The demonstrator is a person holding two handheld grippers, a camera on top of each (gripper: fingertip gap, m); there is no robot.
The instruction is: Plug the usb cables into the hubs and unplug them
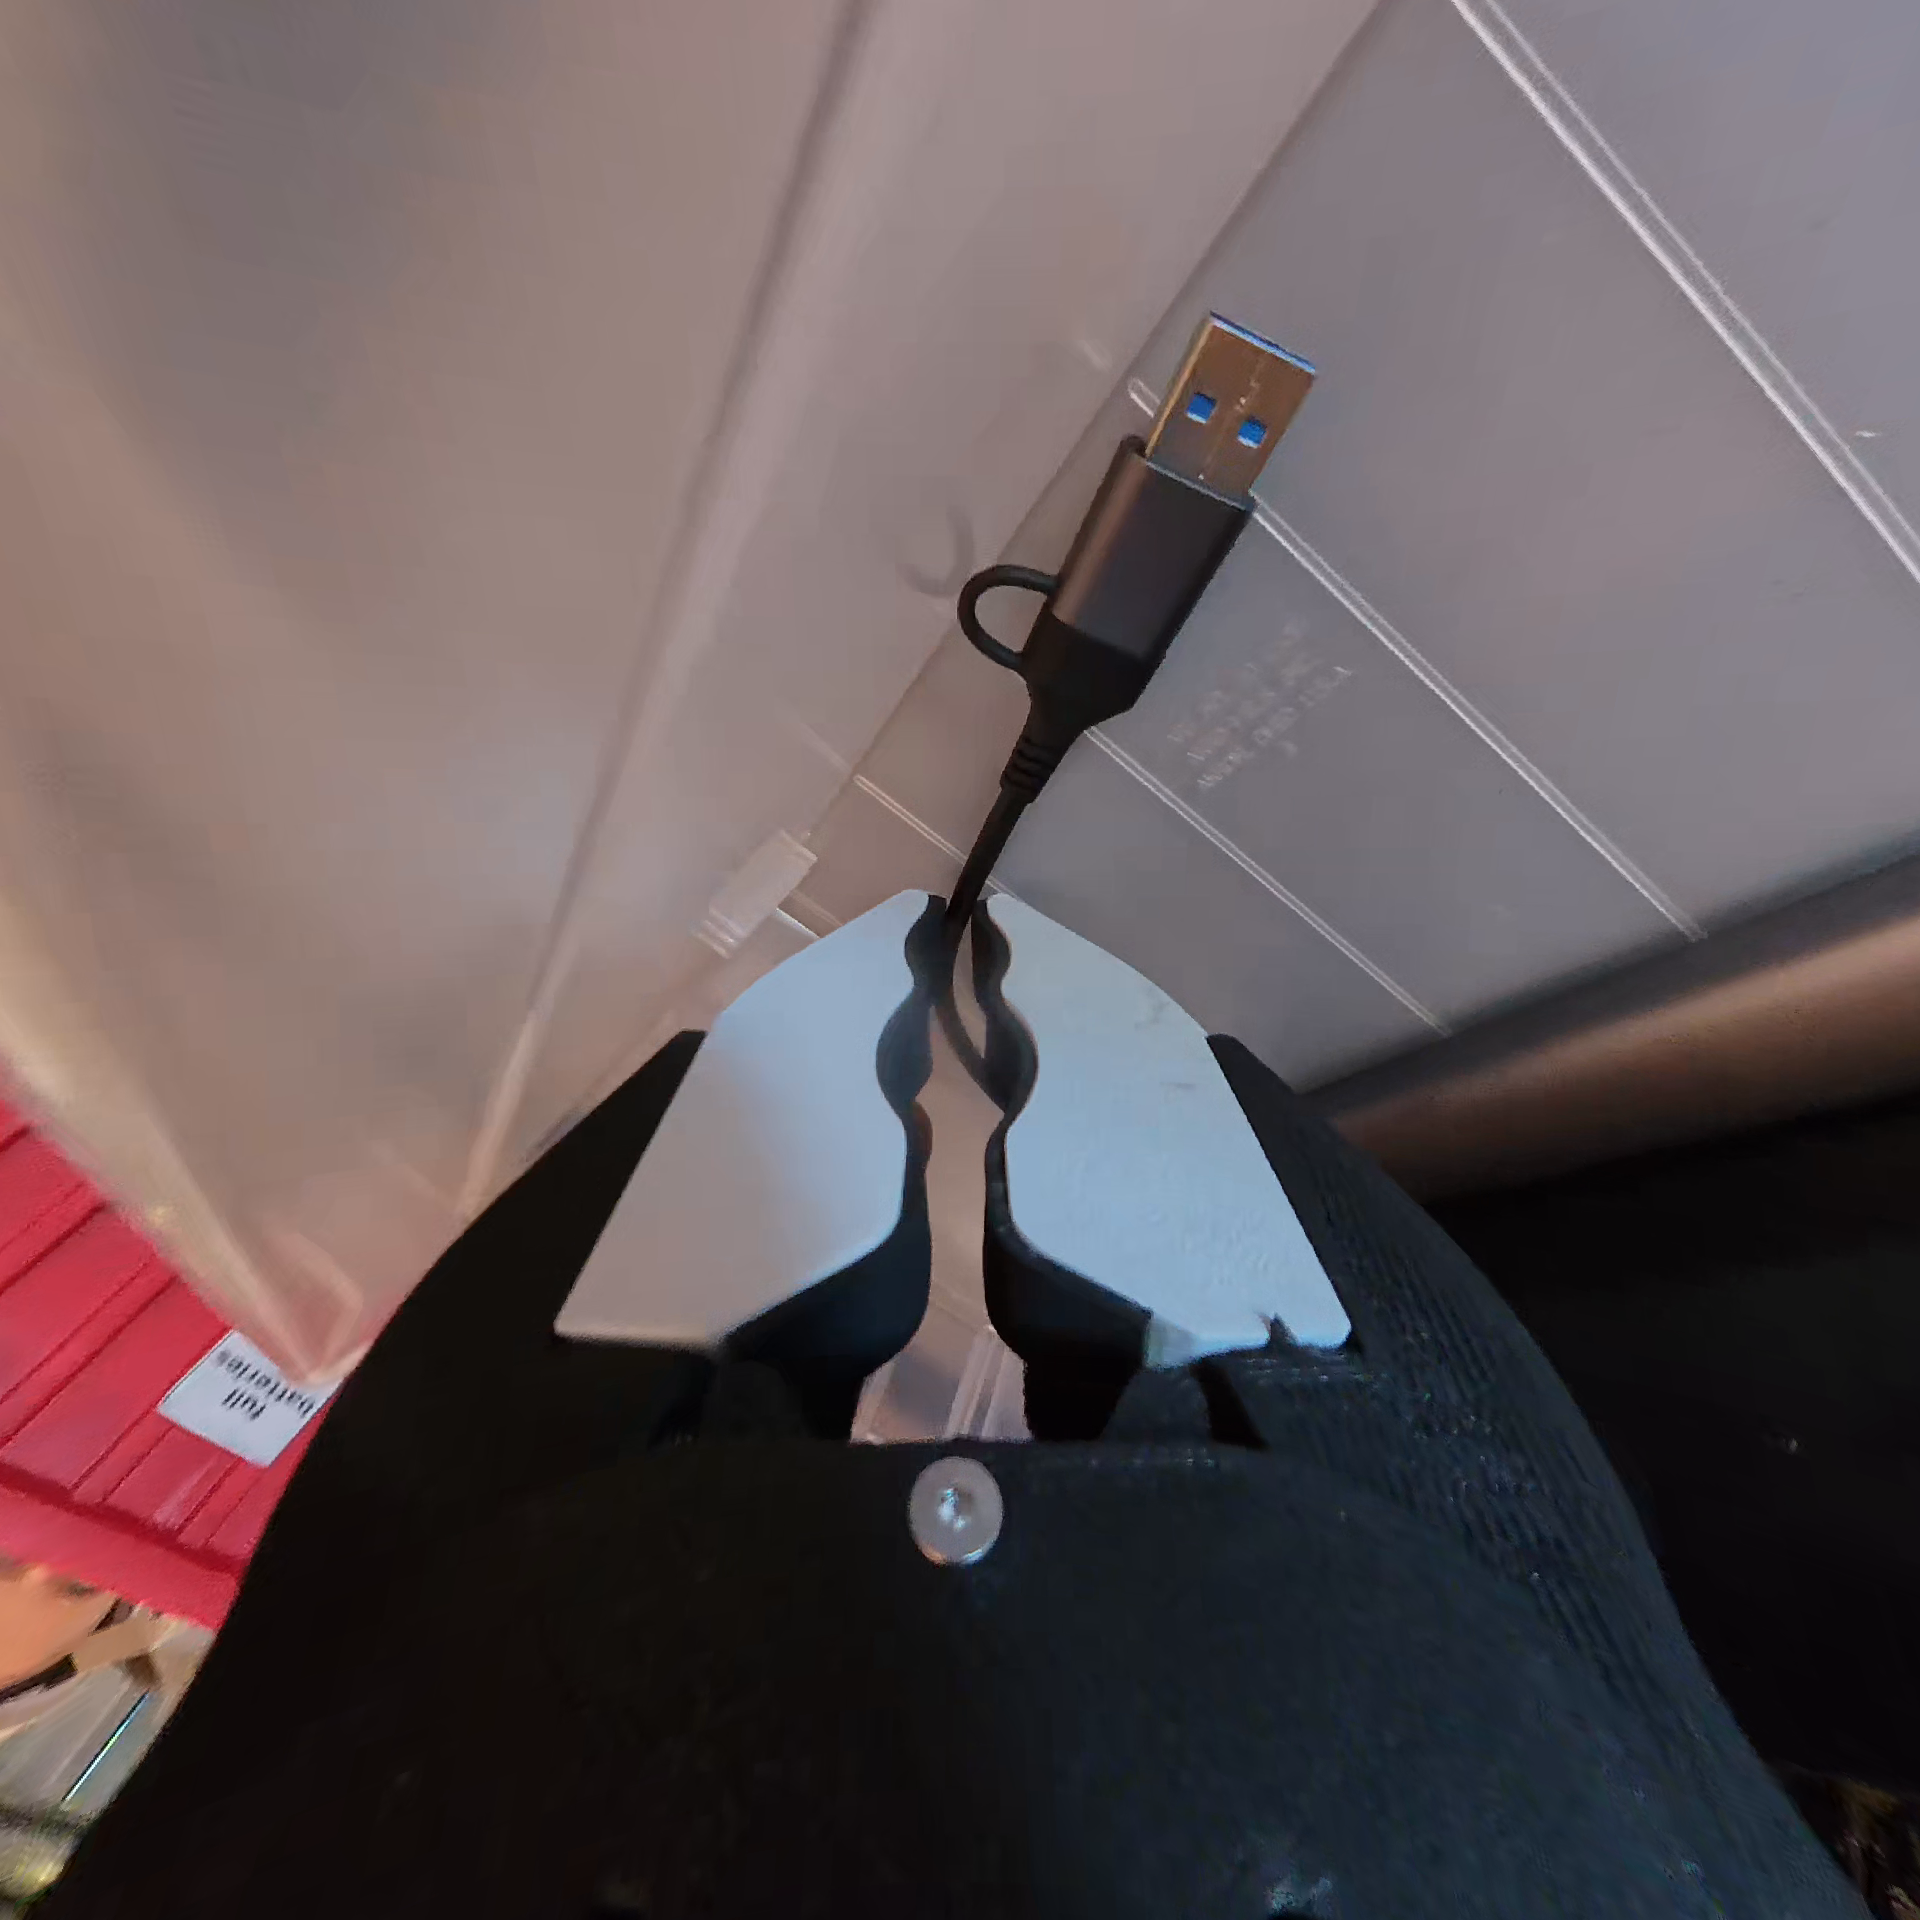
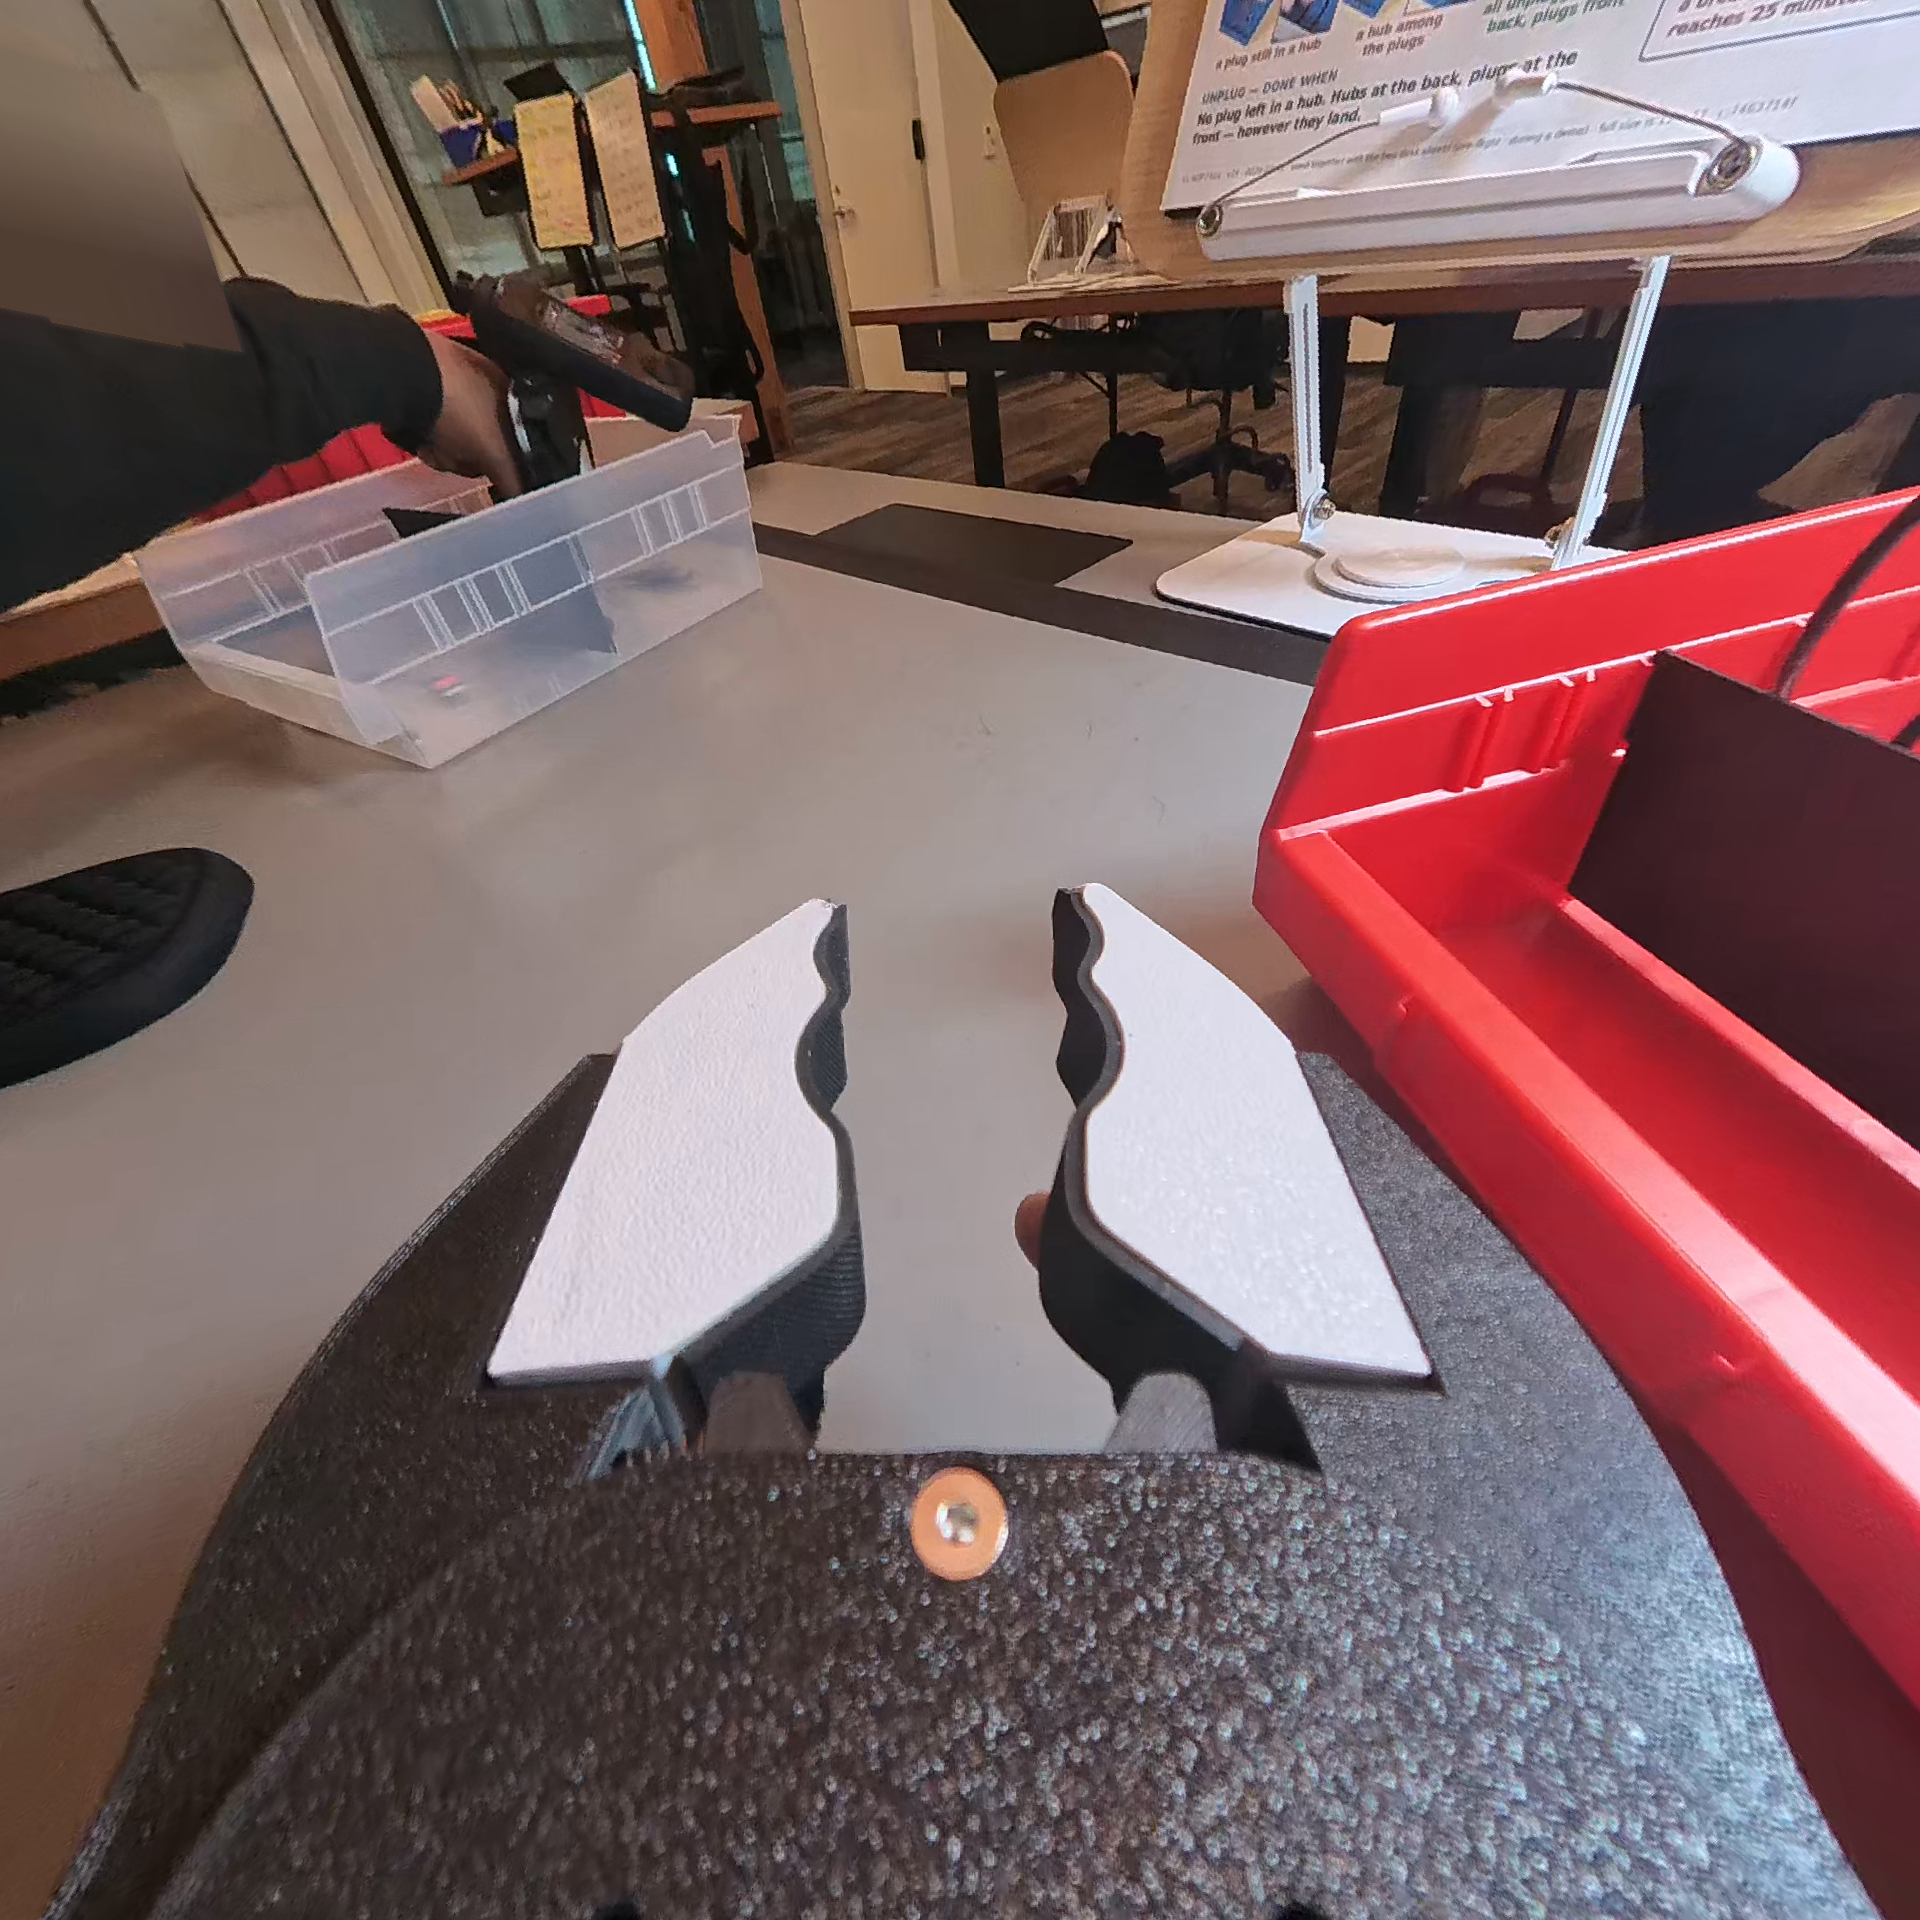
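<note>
In the left wrist view my left gripper (image 1: 961, 909) is shut on the black USB cable (image 1: 1003, 821). Its grey plug with a silver, blue-tongued tip (image 1: 1195, 488) sticks up past the fingertips, close to the clear plastic bin (image 1: 1455, 623). In the right wrist view my right gripper (image 2: 951, 909) is open and empty, low over the grey table (image 2: 727, 831). The left gripper (image 2: 561, 364) shows far off there, held by a hand in a black sleeve over the clear bin (image 2: 468, 603). No hub is in view.
A red bin (image 2: 1558, 935) with a dark divider stands close on the right of my right gripper. A white stand (image 2: 1455, 208) holding a printed sheet is at the back right. A black mesh pad (image 2: 104, 956) lies at the left. A red bin with a white label (image 1: 94, 1351) shows by the left gripper. The grippers' ends are close to 60 cm from one another.
</note>
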